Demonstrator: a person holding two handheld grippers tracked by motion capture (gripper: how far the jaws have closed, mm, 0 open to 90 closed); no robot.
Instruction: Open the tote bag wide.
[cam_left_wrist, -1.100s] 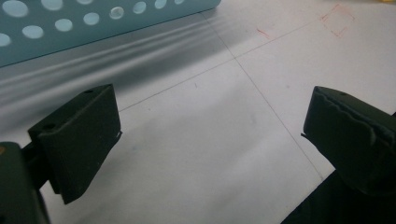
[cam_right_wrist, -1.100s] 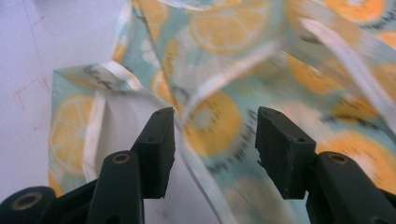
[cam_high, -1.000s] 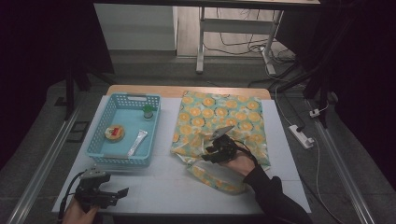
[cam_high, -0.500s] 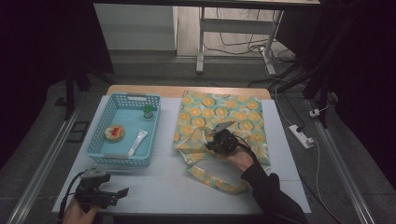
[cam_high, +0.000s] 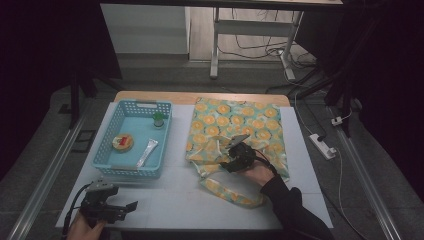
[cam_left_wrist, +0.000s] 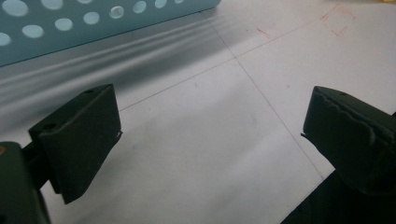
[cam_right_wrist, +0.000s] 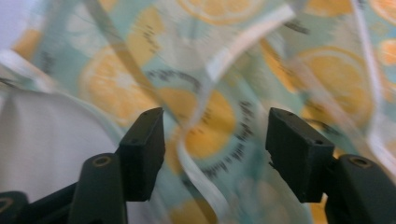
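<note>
Dim room, cables on the floor beyond a white bench (cam_high: 165, 200).

Left side: left tongs (cam_high: 131, 206) at the near left corner, on or just over the bench top, jaws wide apart with nothing between them. Hand unmoved since a second ago. The left gripper view gives only bare white surface with faint pencil lines and a strip of the basket's (cam_left_wrist: 93, 23) perforated wall above.

Basket (cam_high: 112, 170) sits left of centre, well apart from the work. In it: a round snack (cam_high: 122, 142), a white tube (cam_high: 147, 152), a small green thing (cam_high: 158, 119). All as before.

Right side: orange-print bag (cam_high: 240, 125) lies flat right of the basket, near edge rucked, handle loop (cam_high: 227, 192) trailing toward the person. Right tongs (cam_high: 231, 150) are over the rucked edge. A second ago they were lower, by the handle; now up on the body of the bag. Jaws have just been opening; cloth lies between and beneath them but the pads (cam_right_wrist: 144, 149) do not press it. Judgement: a fold was let go, so a fresh grip is due.

Right gripper view adds what the high view cannot: a white seam strip (cam_right_wrist: 201, 112) running between the parted jaws, picture blurred.
</note>
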